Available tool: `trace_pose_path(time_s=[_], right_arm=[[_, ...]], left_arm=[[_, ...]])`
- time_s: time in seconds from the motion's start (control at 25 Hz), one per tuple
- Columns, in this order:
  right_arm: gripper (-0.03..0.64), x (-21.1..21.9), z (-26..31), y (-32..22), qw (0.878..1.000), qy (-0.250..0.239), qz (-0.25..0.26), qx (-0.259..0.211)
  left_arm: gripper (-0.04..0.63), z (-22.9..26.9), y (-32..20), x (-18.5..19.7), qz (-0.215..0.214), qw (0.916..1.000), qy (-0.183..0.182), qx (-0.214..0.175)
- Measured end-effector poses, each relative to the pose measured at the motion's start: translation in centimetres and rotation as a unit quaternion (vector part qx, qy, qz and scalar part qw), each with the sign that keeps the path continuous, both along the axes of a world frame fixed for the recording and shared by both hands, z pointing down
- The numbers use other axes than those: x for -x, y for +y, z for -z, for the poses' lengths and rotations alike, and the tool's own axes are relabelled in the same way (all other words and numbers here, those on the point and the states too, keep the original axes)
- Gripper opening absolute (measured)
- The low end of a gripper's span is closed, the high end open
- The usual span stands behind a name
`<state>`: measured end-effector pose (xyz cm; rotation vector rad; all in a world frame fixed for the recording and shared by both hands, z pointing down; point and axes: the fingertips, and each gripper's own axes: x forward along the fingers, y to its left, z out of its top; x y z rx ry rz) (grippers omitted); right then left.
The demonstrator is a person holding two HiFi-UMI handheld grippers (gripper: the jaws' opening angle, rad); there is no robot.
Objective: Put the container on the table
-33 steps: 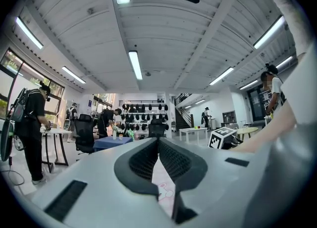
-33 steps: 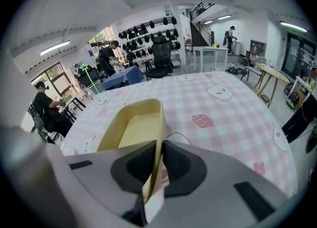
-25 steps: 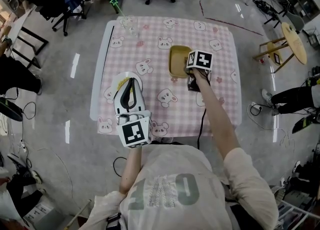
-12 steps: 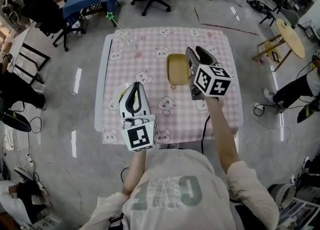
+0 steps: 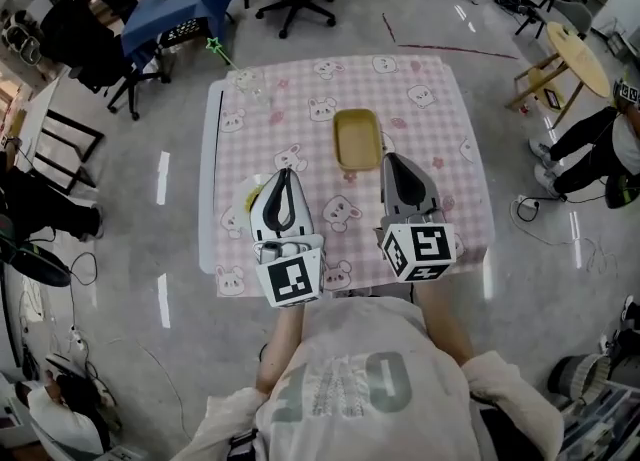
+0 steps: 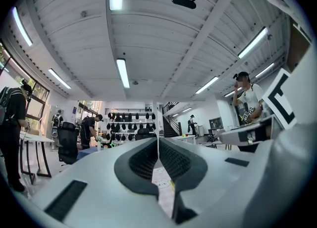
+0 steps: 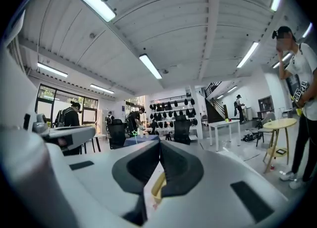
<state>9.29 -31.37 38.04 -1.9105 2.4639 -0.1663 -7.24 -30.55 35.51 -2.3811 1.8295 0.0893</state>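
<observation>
A: State of the two tongs?

B: Left gripper (image 5: pixel 285 173) has its jaws pressed together with nothing between them; only the checked cloth shows below. Right gripper (image 5: pixel 389 159) is the same, jaws meeting and empty. Both are held level above the near half of the table (image 5: pixel 440 89).

A: And the container (image 5: pixel 357 139)?

B: The yellow tray sits flat on the cloth, with neither gripper touching it. It lies ahead of both tips, in the gap between the two, closer to the right one: just beyond that tip and a little to its left. From the left gripper it is ahead and off to the right, further away.

A: Long axis?

B: It runs away from the person, roughly parallel to the way both grippers point. The near short end faces the tips.

A: Which hand, if anything more is needed?

B: My judgement is that the placement looks done. Any touch-up falls to the right gripper, reaching slightly forward and left
</observation>
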Motion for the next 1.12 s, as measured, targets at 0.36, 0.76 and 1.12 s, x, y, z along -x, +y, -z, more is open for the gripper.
trace_pose_path(time_s=[0.36, 0.76, 1.12], right_arm=[[0.029, -0.2, -2.7, 1.3, 0.999, 0.010, -0.012, 0.028], [0.029, -1.1, -2.7, 1.6, 0.999, 0.005, -0.024, 0.027], [0.029, -0.6, -2.9, 1.6, 0.999, 0.011, -0.016, 0.028]], left_arm=[[0.031, -1.3, -0.6, 0.1, -0.007, 0.9998, -0.001, 0.020], [0.031, -1.4, -1.1, -0.9, -0.021, 0.9995, 0.002, 0.023], [0.031, -1.6, -1.2, -0.9, -0.021, 0.9994, 0.011, 0.023]])
